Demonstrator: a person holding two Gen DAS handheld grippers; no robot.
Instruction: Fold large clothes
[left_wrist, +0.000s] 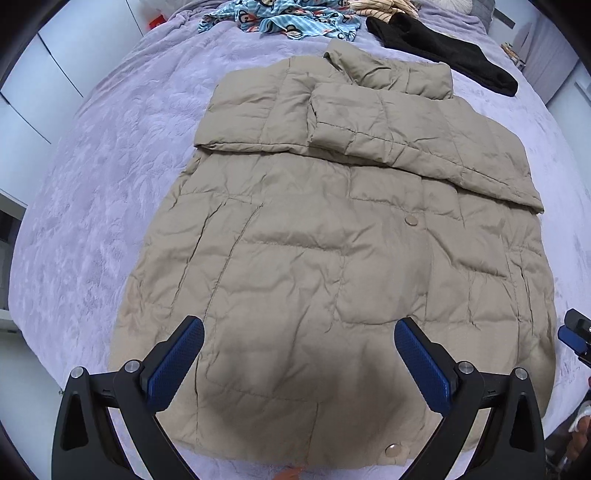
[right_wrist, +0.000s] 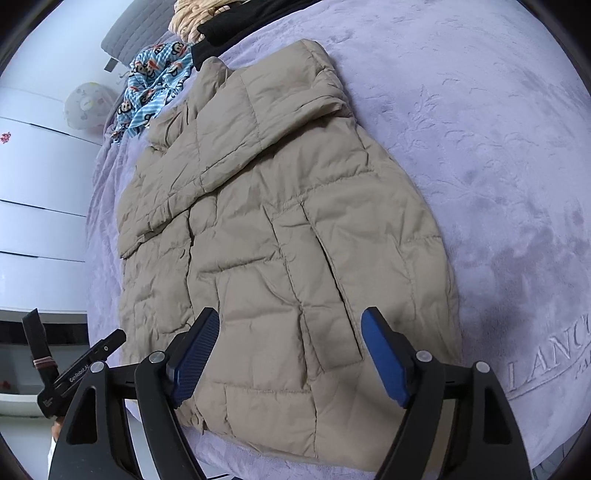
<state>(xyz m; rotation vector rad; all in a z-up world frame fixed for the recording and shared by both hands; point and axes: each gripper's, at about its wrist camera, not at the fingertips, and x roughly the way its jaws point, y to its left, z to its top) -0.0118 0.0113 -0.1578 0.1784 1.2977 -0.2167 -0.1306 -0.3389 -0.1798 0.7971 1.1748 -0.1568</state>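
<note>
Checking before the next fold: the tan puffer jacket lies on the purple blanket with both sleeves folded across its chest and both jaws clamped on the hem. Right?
Not quite. The jacket and blanket are as you say, but both wrist views show the jaws open, gripping nothing.

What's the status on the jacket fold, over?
Left gripper and right gripper open, empty. Tan puffer jacket flat on bed, sleeves folded across. Nothing blocking.

Both wrist views look steeply down, sharing the jacket (left_wrist: 332, 240)
</note>
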